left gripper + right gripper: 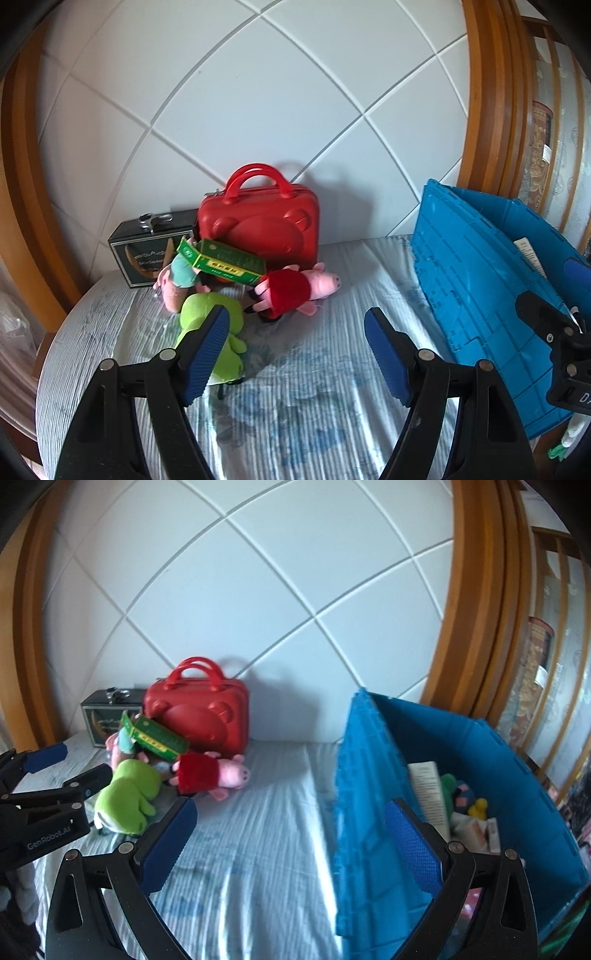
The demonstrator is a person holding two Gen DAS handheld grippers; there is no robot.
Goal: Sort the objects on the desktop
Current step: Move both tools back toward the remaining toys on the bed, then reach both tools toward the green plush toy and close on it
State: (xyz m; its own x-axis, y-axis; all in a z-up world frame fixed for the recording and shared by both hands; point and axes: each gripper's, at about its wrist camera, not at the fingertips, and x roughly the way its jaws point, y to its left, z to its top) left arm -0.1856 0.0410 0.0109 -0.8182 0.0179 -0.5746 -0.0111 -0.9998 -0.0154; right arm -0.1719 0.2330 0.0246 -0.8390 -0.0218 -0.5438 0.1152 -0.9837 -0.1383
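The left claw's finger covers part of the green plush. Behind the green carton, the small pig plush and the red case's lower corner are hidden. Items inside the blue crate blur together, half screened by its wall.

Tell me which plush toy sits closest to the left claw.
The green plush: the left claw's left finger overlaps it in view. The pink pig in the red dress and the pig in teal lie farther back.
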